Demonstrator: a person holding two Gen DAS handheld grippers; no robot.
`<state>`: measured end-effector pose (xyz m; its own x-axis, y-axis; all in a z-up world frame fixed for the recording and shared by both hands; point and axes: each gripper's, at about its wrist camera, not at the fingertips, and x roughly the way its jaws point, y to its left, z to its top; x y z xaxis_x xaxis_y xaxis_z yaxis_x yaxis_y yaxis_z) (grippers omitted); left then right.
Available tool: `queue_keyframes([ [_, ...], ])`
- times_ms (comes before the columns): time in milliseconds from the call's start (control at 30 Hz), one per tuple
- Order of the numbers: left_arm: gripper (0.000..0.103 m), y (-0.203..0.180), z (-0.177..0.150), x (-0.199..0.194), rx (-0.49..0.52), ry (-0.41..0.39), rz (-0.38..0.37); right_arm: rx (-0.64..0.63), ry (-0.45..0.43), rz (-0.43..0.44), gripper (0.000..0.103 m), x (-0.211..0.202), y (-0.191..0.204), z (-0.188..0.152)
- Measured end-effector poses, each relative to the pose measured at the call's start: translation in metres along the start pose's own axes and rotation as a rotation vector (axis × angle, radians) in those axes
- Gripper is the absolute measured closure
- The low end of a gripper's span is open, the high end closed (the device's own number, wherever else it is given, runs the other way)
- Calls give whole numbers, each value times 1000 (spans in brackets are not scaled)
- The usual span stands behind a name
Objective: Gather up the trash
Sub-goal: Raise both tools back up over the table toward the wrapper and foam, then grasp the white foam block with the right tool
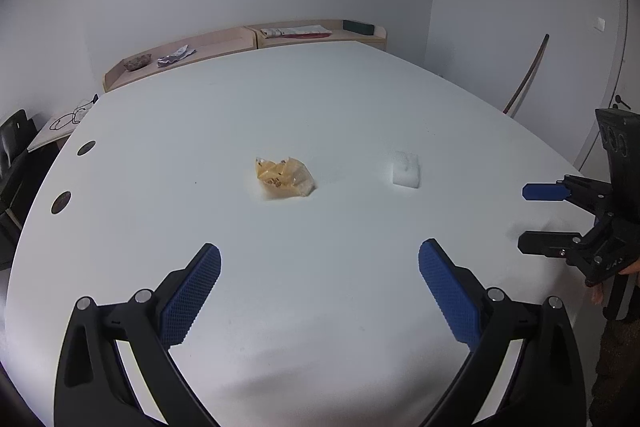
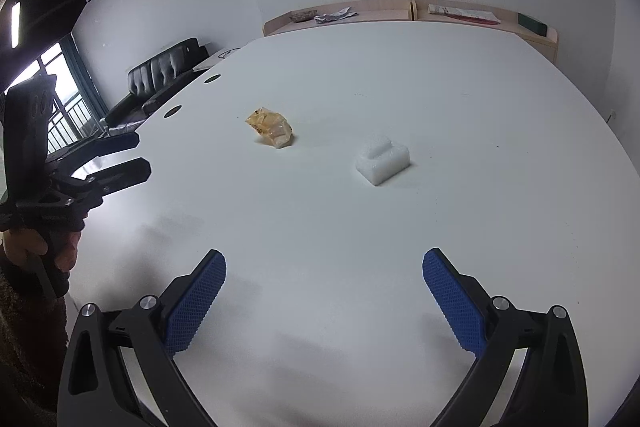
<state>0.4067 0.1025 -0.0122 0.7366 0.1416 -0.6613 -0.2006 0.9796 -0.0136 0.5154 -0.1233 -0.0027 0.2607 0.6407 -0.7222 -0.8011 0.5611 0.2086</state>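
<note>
A crumpled yellow-clear plastic wrapper [image 1: 285,176] lies near the middle of the white table [image 1: 280,99]; it also shows in the right wrist view [image 2: 271,128]. A white foam block [image 1: 405,168] lies to its right and shows closer in the right wrist view [image 2: 383,159]. My left gripper [image 1: 319,255] is open and empty, above the table short of the wrapper. My right gripper [image 2: 324,262] is open and empty, short of the foam block. Each gripper appears in the other's view, the right gripper [image 1: 524,219] and the left gripper [image 2: 142,155].
A low wooden shelf [image 1: 224,43] with papers and a bowl runs behind the table. Two round cable holes [image 1: 86,148] sit near the table's left edge. A black sofa [image 2: 160,75] stands at the left. A curved stick [image 1: 528,75] leans at the right wall.
</note>
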Motion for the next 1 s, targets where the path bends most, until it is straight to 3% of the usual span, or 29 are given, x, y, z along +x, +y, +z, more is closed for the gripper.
queue_keyframes([
  [133,5,16,27,54,-32,57,0,31,54,-63,3,43,-16,35],
  [267,5,38,45,107,-175,124,-25,132,89,-121,3,81,-45,66],
  [400,5,47,51,139,-218,156,52,191,59,-162,3,102,-58,80],
  [600,5,49,48,152,-188,167,147,193,68,-163,4,126,-52,77],
  [667,5,48,46,156,-182,180,140,192,51,-178,4,123,-52,76],
  [867,19,38,45,165,-146,183,146,192,78,-120,4,134,-47,72],
  [1000,27,41,45,166,-152,156,157,162,79,-166,4,140,-42,71],
])
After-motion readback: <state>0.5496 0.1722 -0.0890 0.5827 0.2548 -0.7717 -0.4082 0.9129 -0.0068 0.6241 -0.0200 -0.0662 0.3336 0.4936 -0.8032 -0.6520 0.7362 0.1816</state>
